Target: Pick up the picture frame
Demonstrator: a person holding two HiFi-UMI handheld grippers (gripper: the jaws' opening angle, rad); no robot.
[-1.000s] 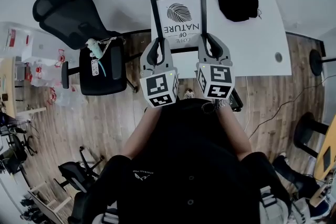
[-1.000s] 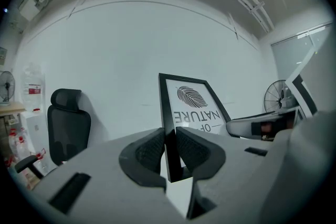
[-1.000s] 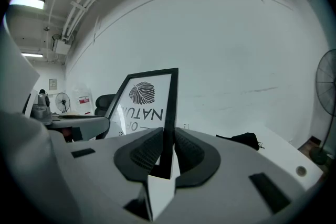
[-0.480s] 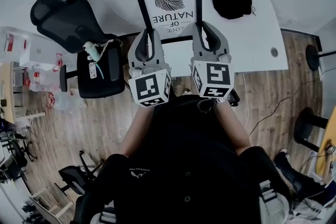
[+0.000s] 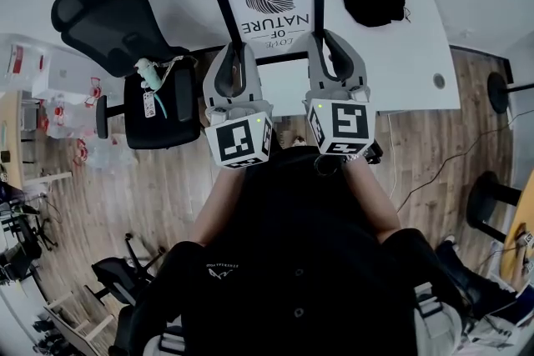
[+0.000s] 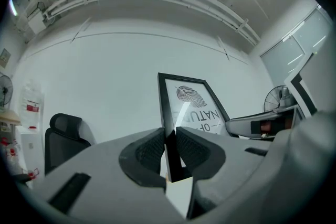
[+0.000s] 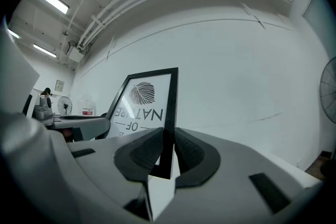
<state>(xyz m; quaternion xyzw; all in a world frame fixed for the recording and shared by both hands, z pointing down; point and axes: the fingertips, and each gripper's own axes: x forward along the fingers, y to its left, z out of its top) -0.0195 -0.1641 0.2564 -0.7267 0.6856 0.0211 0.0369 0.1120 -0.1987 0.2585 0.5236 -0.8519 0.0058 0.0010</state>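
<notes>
As it stands upright above the white table, the picture frame is gripped near its 2 lower corners; the left gripper is clamped on its left bar; the right gripper is clamped on its right bar.

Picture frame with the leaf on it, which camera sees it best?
The head view: nearly all of the picture frame shows, with its leaf and words facing the camera. The left gripper view and the right gripper view each see it slanted, with one side edge pinched in the jaws there.
</notes>
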